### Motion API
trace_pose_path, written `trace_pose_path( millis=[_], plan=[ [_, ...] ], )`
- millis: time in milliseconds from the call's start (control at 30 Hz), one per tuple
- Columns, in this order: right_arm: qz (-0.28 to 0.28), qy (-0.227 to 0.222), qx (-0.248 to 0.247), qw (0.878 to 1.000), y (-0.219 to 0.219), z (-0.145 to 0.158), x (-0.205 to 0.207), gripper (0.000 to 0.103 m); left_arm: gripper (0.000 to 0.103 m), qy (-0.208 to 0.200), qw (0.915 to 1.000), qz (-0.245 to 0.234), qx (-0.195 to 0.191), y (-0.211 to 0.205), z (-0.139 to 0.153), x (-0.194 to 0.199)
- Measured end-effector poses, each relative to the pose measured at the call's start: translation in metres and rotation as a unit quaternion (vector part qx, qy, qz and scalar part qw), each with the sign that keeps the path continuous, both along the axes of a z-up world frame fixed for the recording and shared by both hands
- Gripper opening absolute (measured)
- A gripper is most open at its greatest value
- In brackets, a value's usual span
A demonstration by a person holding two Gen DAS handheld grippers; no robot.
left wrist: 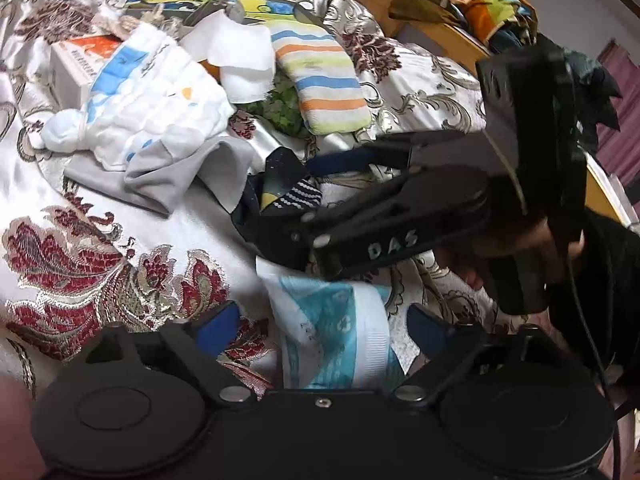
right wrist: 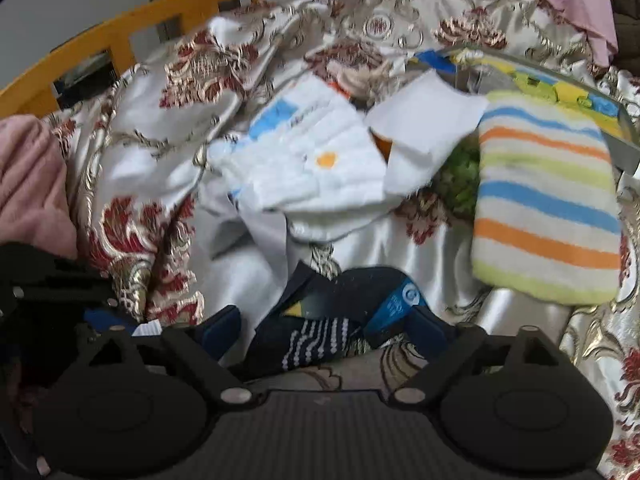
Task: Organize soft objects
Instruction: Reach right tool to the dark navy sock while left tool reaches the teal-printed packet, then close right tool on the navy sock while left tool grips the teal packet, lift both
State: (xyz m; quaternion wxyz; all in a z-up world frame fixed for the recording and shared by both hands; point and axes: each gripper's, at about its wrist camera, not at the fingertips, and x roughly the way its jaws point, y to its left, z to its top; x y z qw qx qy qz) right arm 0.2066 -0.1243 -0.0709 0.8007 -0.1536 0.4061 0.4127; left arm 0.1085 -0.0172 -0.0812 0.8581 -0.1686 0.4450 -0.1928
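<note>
In the left wrist view my left gripper [left wrist: 324, 328] is open, its blue pads standing either side of a white and teal cloth [left wrist: 340, 332] on the bedspread without pressing it. My right gripper [left wrist: 320, 200] comes in from the right, held by a hand, over a dark navy sock [left wrist: 280, 196]. The right wrist view shows that sock [right wrist: 316, 336], with white stripes and a blue label, lying between the pads of the open right gripper [right wrist: 324, 328]. Part of the left gripper [right wrist: 96, 312] shows at the left edge.
A striped towel [left wrist: 320, 80] [right wrist: 548, 208], a white quilted cloth [left wrist: 152, 100] [right wrist: 320, 160], a white cloth [left wrist: 236, 52], a grey cloth [left wrist: 160, 176] and a small box [left wrist: 76, 64] lie on the floral bedspread [left wrist: 80, 264]. A wooden rail [right wrist: 120, 28] borders it. A pink cloth [right wrist: 32, 184] lies at the left.
</note>
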Motion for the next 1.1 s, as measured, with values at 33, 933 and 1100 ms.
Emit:
trace_pose_path(
  millis=[33, 933, 1100],
  plan=[
    [-0.002, 0.004, -0.002, 1.000, 0.000, -0.002, 0.001, 0.085, 0.084, 0.003, 1.0000, 0.005, -0.007, 0.002, -0.001, 0.001],
    [-0.067, -0.032, 0.042, 0.996, -0.017, 0.017, -0.011, 0.017, 0.050, -0.022, 0.9870, 0.089, -0.132, 0.041, 0.004, -0.007],
    [-0.079, -0.069, 0.069, 0.992, -0.026, 0.033, -0.016, 0.017, 0.050, -0.045, 0.9823, 0.111, -0.143, 0.047, 0.012, -0.009]
  ],
)
